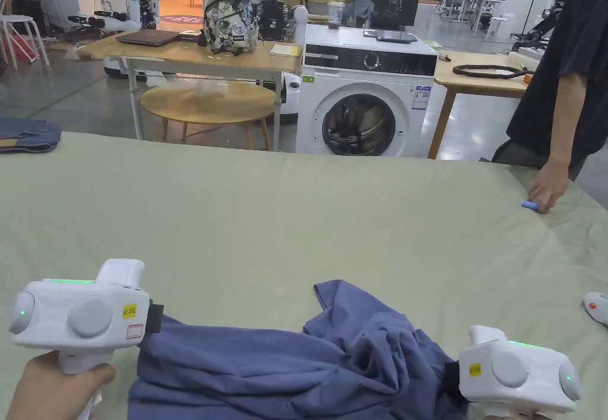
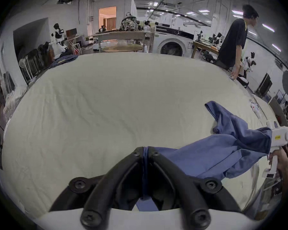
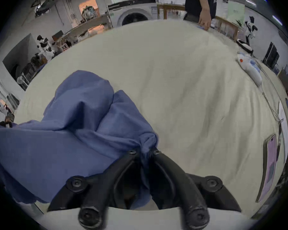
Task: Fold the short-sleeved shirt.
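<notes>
Across the pale table, the blue shirt stretches left-right, pinched between left gripper and right gripper.

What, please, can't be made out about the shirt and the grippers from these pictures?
- Shirt: its near part is cut off by the head view's bottom edge; bunched folds hide the sleeves and collar.
- Left gripper: which edge of the shirt it pinches, hidden between its closed jaws.
- Right gripper: the same, under gathered cloth.
- Blue item under the bystander's hand: too small.

Bright, even ceiling light; both gripper views bend and darken toward their edges.
</notes>
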